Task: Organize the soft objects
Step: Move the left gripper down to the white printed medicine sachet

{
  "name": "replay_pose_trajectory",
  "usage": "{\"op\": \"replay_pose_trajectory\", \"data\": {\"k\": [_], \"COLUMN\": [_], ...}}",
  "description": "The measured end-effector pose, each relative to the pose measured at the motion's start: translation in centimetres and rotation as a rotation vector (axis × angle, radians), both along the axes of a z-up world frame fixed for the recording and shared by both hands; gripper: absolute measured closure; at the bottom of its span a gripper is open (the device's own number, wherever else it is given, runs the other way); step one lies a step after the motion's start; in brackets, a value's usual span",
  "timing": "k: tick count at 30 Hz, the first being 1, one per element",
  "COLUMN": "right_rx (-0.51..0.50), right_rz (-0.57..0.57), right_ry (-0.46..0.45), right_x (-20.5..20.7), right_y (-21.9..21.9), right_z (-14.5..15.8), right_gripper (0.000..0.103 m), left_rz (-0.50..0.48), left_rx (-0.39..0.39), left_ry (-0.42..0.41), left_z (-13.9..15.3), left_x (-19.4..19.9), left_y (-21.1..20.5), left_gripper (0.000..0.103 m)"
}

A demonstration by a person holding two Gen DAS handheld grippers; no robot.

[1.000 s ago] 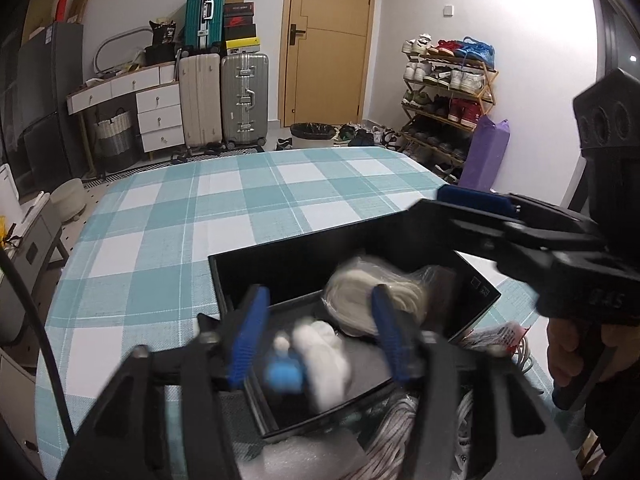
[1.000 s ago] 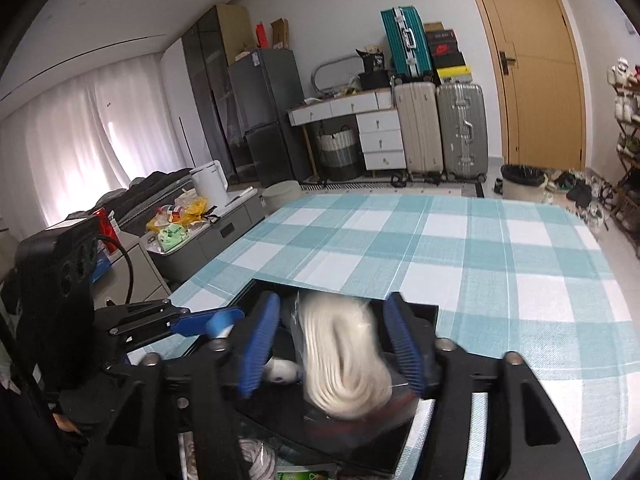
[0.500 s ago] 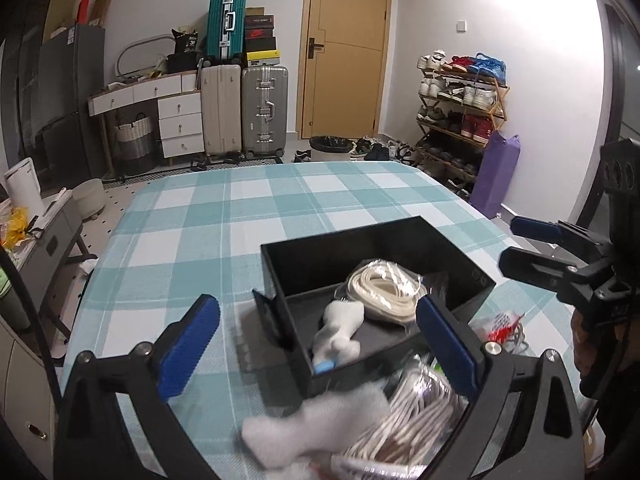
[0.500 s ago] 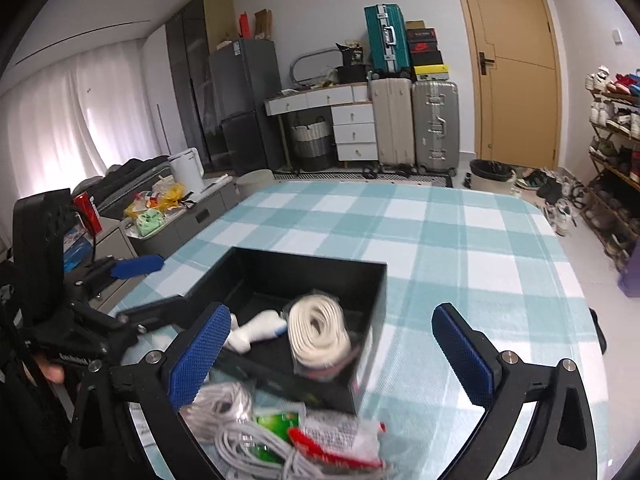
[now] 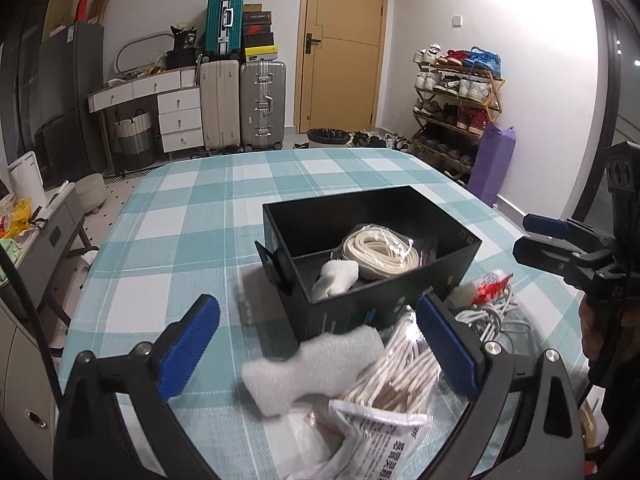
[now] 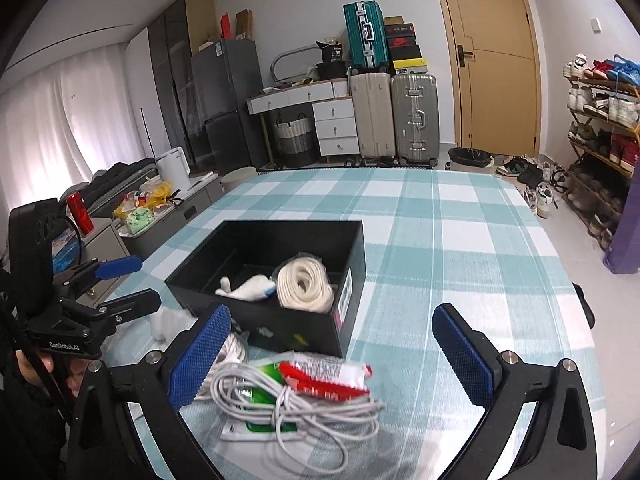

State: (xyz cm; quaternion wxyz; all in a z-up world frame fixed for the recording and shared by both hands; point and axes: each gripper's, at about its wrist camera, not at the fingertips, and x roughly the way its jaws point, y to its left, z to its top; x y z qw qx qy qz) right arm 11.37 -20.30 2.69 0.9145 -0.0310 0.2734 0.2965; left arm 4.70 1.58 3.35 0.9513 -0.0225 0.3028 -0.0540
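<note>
Beyond both wide-open, empty hand-held grippers [image 5: 318, 344] [image 6: 332, 356], the rope coil [image 6: 306, 286] lies in the black box [image 6: 352, 280].

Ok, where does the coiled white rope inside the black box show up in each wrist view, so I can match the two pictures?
Left wrist view: the coiled white rope sits just right of centre, in the right part of the black box, beside a small white soft item.
Right wrist view: the rope lies at centre, against the box's right wall.
Shared landmark: the silver suitcase left of the door.
</note>
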Motion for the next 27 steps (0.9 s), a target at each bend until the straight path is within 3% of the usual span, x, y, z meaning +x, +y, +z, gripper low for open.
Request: {"op": "replay_pose_trajectory", "data": {"k": [13, 27], "right_rx": [-0.003, -0.017], "right_rz": [0.011, 0.041], "right_ry": [0.059, 0.103], "right_x": [-2.0, -2.3], "right_y": [-0.4, 0.0], "right_z": [-1.9, -3.0], "right_gripper": [0.001, 0.000], "left_rz": [0.016, -0.003], "left_rx": [0.060, 0.064], "left_ry": [-0.016, 0.034], "left_z": [-1.0, -2.4], "left_x": [-1.9, -2.3], "left_y": [-0.7, -0.8], "left_gripper": [0.000, 0.000]}}
